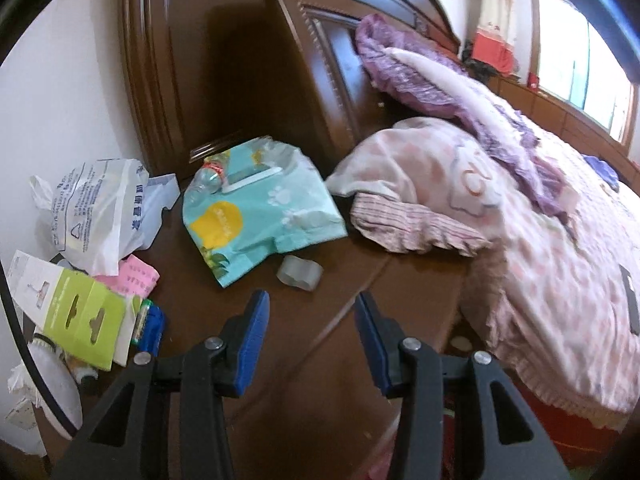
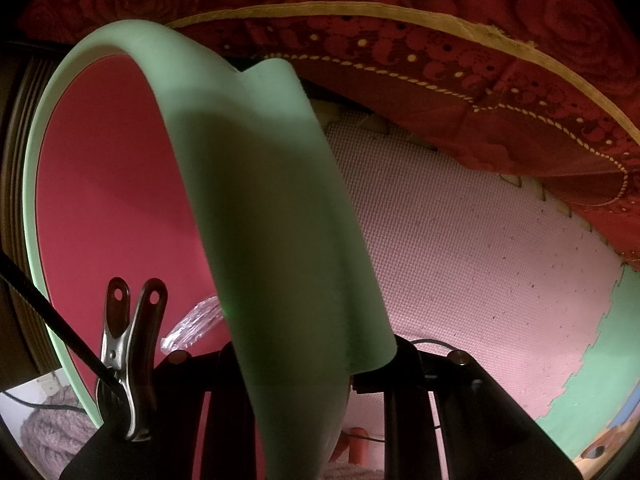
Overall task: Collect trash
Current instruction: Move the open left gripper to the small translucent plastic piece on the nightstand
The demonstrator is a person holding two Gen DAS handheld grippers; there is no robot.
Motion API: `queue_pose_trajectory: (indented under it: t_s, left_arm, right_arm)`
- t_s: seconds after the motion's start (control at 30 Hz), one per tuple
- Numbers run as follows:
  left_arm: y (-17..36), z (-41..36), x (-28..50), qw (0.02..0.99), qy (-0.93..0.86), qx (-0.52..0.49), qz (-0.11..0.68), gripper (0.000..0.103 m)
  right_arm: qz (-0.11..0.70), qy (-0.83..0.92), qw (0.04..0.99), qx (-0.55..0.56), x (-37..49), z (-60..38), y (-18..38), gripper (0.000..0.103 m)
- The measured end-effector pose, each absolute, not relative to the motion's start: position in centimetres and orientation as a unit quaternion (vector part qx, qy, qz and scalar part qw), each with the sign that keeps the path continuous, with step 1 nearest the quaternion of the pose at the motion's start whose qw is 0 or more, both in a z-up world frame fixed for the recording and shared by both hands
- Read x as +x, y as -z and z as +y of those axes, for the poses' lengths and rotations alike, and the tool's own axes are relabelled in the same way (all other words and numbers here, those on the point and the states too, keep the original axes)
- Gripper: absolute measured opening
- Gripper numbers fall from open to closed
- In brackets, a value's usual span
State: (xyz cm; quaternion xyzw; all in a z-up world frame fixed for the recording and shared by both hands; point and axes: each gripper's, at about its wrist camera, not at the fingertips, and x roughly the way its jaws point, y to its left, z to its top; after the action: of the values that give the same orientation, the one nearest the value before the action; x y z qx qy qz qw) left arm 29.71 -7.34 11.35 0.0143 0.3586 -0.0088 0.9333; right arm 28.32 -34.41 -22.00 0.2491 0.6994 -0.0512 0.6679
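A: Several bits of rubbish sit on the brown bench (image 1: 240, 320) beside the bed (image 1: 540, 240). The left tongs (image 1: 312, 300) hover over it, blue pads spread apart with nothing between them.

B: Nearest candidate?

A: A small crumpled clear wrapper (image 1: 300, 273), just beyond the tips, in the middle. Feather-light and soft, I'd guess; it will crush flat, so pinch it across the middle and expect it to slide on that polished wood.

B: And behind it?

A: A teal printed bag (image 1: 260, 220), limp, with an empty-looking plastic bottle (image 1: 208, 178) lying on its far left corner. The bottle is light but round and slick; take it across the body, not the neck. On the far left, a white plastic bag (image 1: 96, 216), floppy, best gripped by a bunched fold.

B: The right tongs?

A: The right tongs (image 2: 352, 376) are nearly pressed together, pinching the rim of a pale green bin (image 2: 260, 200) with a red inside, down on the pink floor mat (image 2: 460, 260) by the bed edge. Stiff rim, steady hold.
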Motion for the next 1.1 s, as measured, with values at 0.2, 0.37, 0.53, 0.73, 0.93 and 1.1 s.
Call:
queue_pose_trajectory:
  t_s: [0.2,0.37,0.53,0.73,0.93,1.1]
  left_arm:
    - [-10.5,-7.2,32.3,0.933,-0.015,0.007,0.359,0.047]
    - [-9.8,-7.1,33.9,0.928,-0.022,-0.023,0.371,0.047]
    - [-9.5,-7.3,34.9,0.923,-0.036,-0.03,0.382,0.047]
    - [-9.0,-7.2,36.0,0.913,-0.063,-0.045,0.4,0.047]
    - [-8.2,-6.9,36.6,0.906,-0.09,-0.05,0.41,0.047]
    - [-8.0,-6.7,36.3,0.911,-0.099,-0.049,0.398,0.042]
  right_arm:
    - [0.699,0.052,0.668,0.249,28.3,-34.3,22.1,0.022]
    - [0.7,0.051,0.668,0.249,28.3,-34.3,22.1,0.022]
    - [0.7,0.051,0.668,0.25,28.3,-34.2,22.1,0.022]
    - [0.7,0.051,0.667,0.25,28.2,-33.9,22.2,0.022]
    - [0.7,0.051,0.667,0.25,28.2,-34.1,22.2,0.022]
    - [0.7,0.051,0.667,0.251,28.3,-34.1,22.2,0.022]
